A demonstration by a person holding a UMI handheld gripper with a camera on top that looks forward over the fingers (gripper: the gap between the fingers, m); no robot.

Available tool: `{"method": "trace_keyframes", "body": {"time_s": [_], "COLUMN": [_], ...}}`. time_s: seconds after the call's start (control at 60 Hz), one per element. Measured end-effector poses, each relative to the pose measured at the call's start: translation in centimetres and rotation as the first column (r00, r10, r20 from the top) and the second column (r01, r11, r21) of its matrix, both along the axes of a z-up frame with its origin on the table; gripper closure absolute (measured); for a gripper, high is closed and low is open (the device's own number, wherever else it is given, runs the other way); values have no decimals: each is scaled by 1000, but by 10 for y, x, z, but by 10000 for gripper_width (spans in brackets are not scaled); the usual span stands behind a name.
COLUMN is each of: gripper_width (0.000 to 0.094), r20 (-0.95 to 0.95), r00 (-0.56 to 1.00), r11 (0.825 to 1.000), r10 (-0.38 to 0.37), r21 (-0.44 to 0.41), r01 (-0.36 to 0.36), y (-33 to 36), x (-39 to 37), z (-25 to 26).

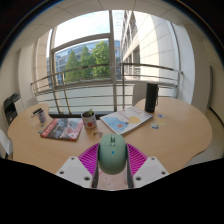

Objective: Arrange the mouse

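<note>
A pale green computer mouse (112,152) sits between my gripper's (112,162) two fingers. The pink pads (90,157) press against both of its sides, so the gripper is shut on it. The mouse is at the near edge of a round wooden table (175,132), pointing away from me. I cannot tell whether its underside touches the tabletop.
Beyond the mouse lie an open magazine (125,121), a mug (89,119) and a reddish book (62,128). A black upright box (151,97) stands at the far right of the table. A small dark object (40,115) is at the far left. A railing and large windows are behind.
</note>
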State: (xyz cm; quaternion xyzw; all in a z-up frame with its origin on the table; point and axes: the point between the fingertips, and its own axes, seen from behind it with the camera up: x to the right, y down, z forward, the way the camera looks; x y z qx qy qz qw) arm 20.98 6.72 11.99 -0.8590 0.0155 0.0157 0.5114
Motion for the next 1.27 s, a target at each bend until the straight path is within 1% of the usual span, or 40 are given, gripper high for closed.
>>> {"method": "trace_keyframes", "body": {"time_s": [0.067,0.117,0.133,0.183,0.25,0.3,0.333,0.4,0.45,0.533,0.717,0.85,0.933,1.017,1.133,1.267], "gripper_width": [537,531,505,481,443,407,338,79,117,75,83,82,84,83,86,85], "r20": [-2,-5,-6,-7,-6,-4,6,32,45,65,78,93,91,79,78,85], "r00": [1000,1000,1000,1000,1000,1000,1000,999,999,998,996,994,994,996,996,995], "r11": [997,993,991,987,980,978,980,981,983,987,989,992,993,993,992,994], "r10": [16,18,18,17,15,9,8,8,0,-16,-46,-51,-57,-46,-42,-44], "r21": [-79,-118,-131,-157,-199,-207,-200,-194,-183,-161,-137,-108,-102,-105,-113,-100], "r01": [-16,-19,-18,-18,-16,-10,-7,-1,9,26,56,61,66,54,51,52], "y": [-3,-6,-7,-9,-14,-16,-18,-26,-36,-58,-123,-169,-196,-226,-262,-293], "x": [-19,-29,-31,-37,-41,-41,-41,-40,-40,-42,-52,-58,-60,-68,-72,-79], "z": [-47,-75,-83,-113,-126,-129,-126,-116,-101,-69,3,40,51,55,54,60]}}
